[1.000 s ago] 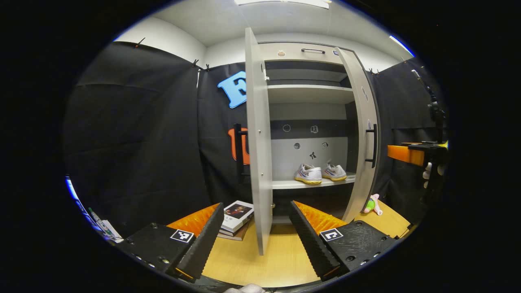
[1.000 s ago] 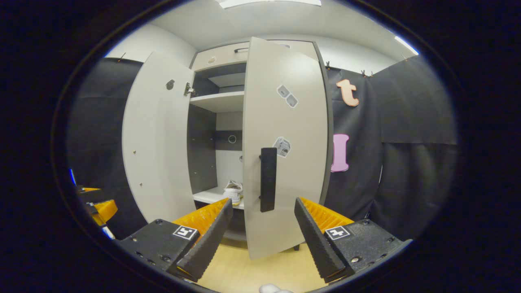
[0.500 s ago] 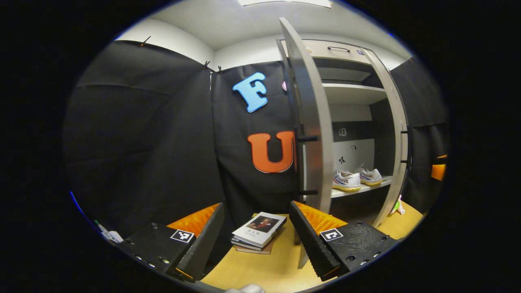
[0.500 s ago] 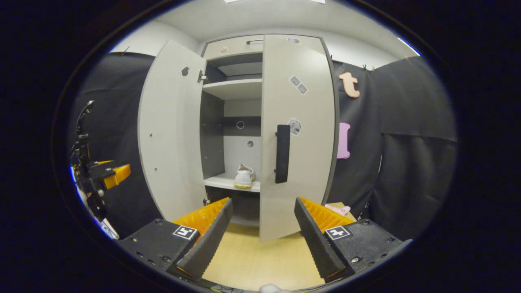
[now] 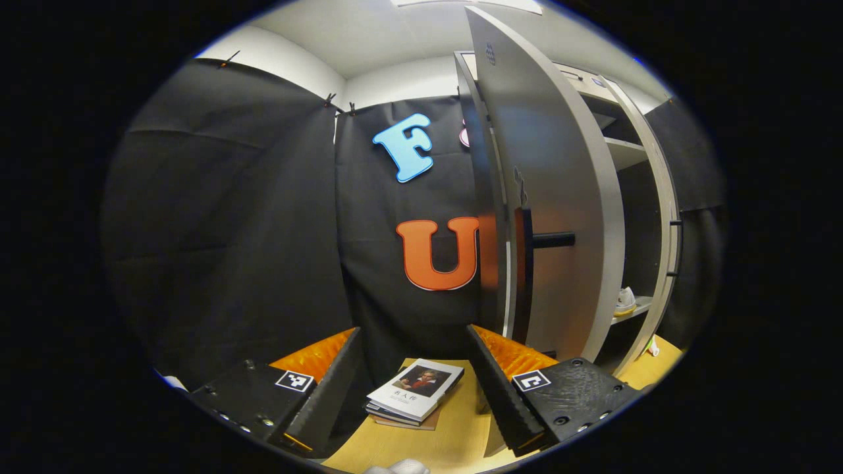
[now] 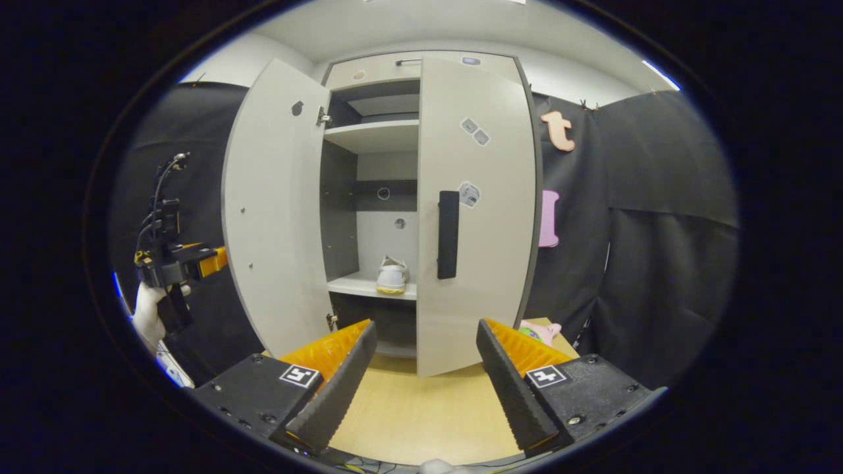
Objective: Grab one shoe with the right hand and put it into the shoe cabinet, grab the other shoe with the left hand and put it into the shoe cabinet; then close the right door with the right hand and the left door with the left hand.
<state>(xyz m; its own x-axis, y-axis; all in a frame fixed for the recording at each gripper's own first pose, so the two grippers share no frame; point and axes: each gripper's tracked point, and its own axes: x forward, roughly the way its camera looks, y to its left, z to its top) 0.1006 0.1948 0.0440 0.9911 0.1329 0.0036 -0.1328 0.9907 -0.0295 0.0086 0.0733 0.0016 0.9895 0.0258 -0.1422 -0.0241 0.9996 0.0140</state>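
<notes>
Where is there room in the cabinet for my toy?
The upper shelf looks bare. On the lower shelf there is bare board left of the white shoe. The way in is the gap between the open left door and the nearly shut right door.

1. The left gripper (image 5: 411, 378) has its two fingers spread wide apart, with nothing between them.
2. The right gripper (image 6: 421, 382) has its fingers wide apart too, holding nothing.
3. In the right gripper view, a gloved hand (image 6: 148, 315) holds the left gripper up, level, far off to the side.
</notes>
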